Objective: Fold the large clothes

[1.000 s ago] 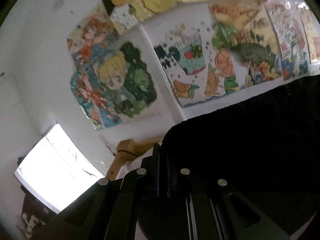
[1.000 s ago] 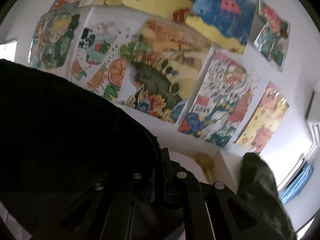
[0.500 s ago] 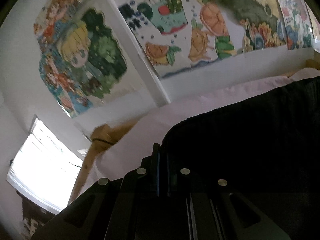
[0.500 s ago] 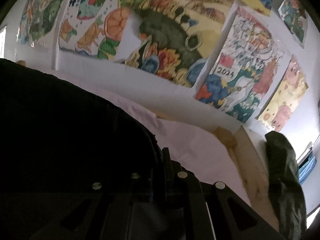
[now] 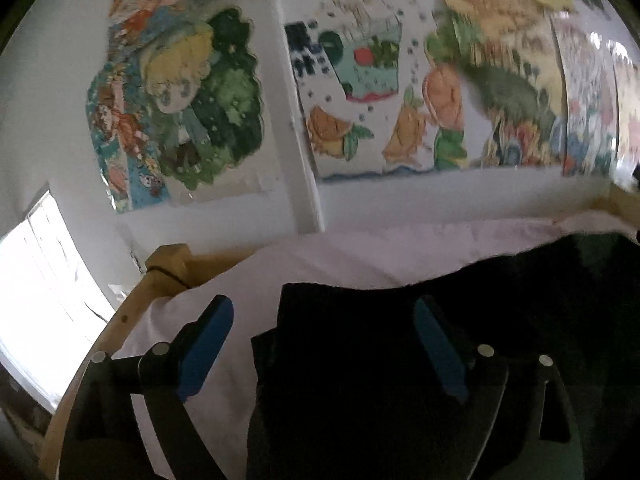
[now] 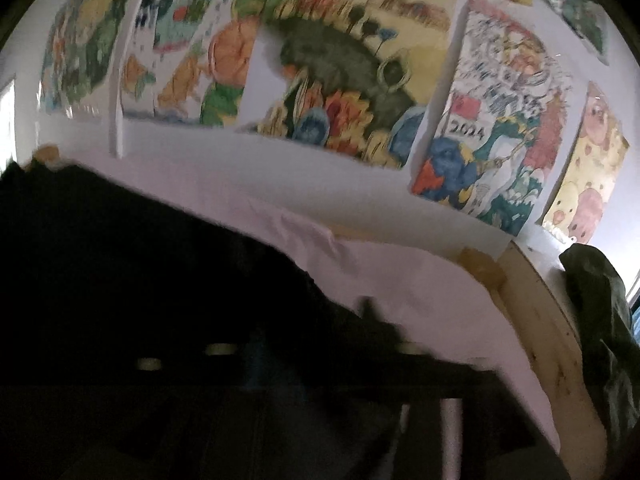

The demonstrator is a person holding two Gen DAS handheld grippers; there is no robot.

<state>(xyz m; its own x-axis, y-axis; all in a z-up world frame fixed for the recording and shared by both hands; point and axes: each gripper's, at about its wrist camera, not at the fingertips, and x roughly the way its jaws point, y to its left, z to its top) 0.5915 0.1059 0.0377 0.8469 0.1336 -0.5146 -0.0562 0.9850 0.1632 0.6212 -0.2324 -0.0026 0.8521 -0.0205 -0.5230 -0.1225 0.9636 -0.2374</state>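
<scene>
A large black garment point(image 5: 460, 344) lies on a pale pink sheet point(image 5: 320, 256) over a bed. My left gripper point(image 5: 320, 320) is open above a corner of the garment, its blue pads point(image 5: 208, 344) wide apart with black cloth lying between them. In the right wrist view the same black garment point(image 6: 140, 280) fills the lower left. My right gripper point(image 6: 312, 356) is dark and motion-blurred over the cloth edge; its jaws cannot be made out.
A wooden bed frame point(image 5: 160, 272) runs along the left, and also at the right in the right wrist view point(image 6: 532, 320). Colourful drawings point(image 6: 340, 80) cover the white wall behind. A dark green garment point(image 6: 600, 320) hangs at far right. A bright window point(image 5: 44, 300) is at left.
Both grippers came down from facing the wall toward the bed. My left gripper opened and let go of the black garment, which now rests on the sheet.
</scene>
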